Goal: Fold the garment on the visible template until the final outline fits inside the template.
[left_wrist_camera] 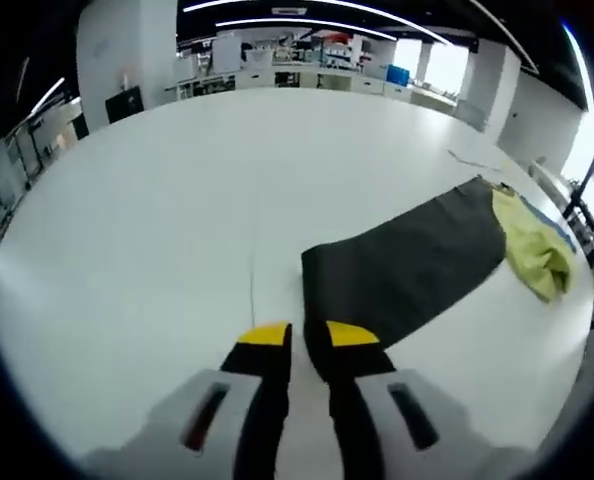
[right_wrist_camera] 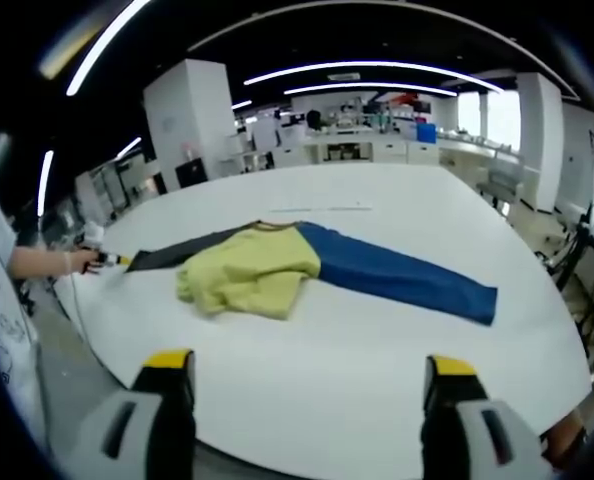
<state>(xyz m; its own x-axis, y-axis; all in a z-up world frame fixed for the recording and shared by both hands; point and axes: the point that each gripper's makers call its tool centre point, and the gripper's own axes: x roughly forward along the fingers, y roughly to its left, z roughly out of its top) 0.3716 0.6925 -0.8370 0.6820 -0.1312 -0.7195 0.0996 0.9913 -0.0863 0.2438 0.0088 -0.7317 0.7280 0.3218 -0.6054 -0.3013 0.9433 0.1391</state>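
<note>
L gripper [left_wrist_camera: 309, 338]: yellow-tipped jaws close together, only a thin gap between them, clamped on the near edge of the garment's dark grey sleeve [left_wrist_camera: 407, 262] where it meets the tips. Sleeve runs away from the jaws up-right across the white table [left_wrist_camera: 177, 200], flat, to the yellow-green body [left_wrist_camera: 533, 243], which lies bunched near the table's far-right edge; a sliver of blue shows beside it.

R gripper [right_wrist_camera: 308, 370]: jaws spread wide apart, nothing between them, held over the near table edge. Beyond the tips, garment lies across the table [right_wrist_camera: 377, 380]: yellow-green body [right_wrist_camera: 252, 275] crumpled in the middle, blue sleeve [right_wrist_camera: 407, 283] stretched out flat to the right, dark sleeve [right_wrist_camera: 182, 255] stretched left. At that dark sleeve's far end, in the right gripper view, a hand [right_wrist_camera: 52, 263] w/ the other gripper at the cuff. Can't make out any template outline on the table in either view. Background: lab w/ white pillars, benches, ceiling light strips
</note>
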